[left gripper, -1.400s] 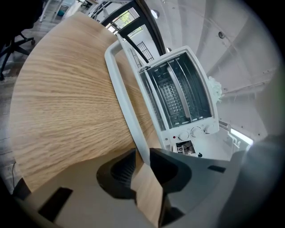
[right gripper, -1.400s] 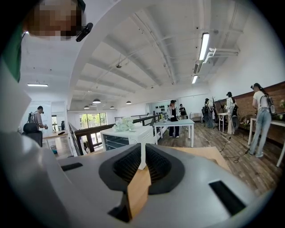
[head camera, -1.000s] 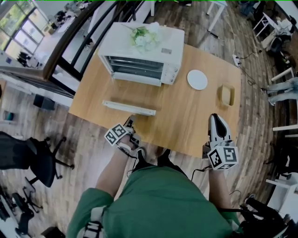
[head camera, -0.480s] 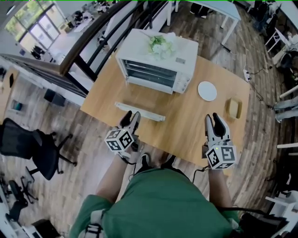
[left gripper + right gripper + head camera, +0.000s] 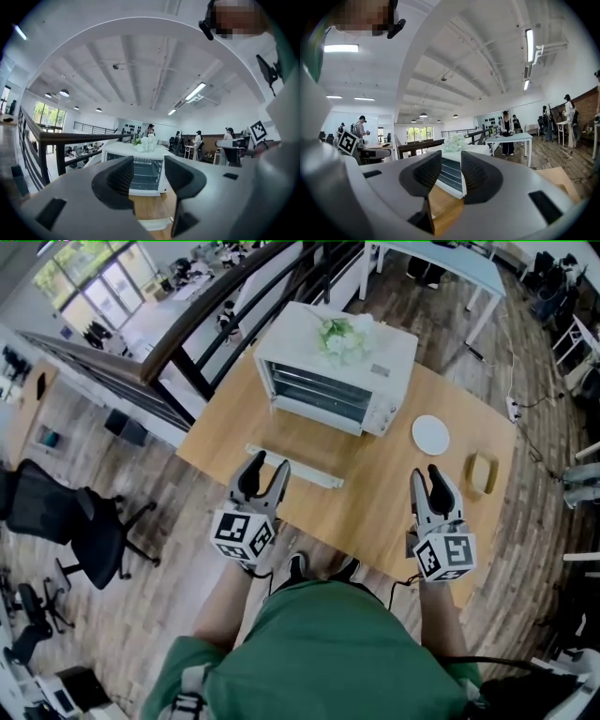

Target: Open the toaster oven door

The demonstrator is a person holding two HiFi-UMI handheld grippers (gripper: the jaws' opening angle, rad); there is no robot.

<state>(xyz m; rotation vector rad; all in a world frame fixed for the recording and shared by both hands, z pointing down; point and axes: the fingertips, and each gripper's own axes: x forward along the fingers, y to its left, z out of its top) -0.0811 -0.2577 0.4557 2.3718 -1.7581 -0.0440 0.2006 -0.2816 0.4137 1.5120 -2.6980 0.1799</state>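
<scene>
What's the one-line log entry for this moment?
oven door: open, folded down | left gripper: jaws just been opening, nothing between them, clear of door | right gripper: open, empty

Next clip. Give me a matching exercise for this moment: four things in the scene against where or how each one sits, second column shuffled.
1 oven door
2 white flowers
3 white plate
4 small tan object

A on top of the toaster oven
B by the table's right edge, beyond the plate
C folded down, open
D on the table, just right of the oven

Pairs: 1-C, 2-A, 3-D, 4-B
</scene>
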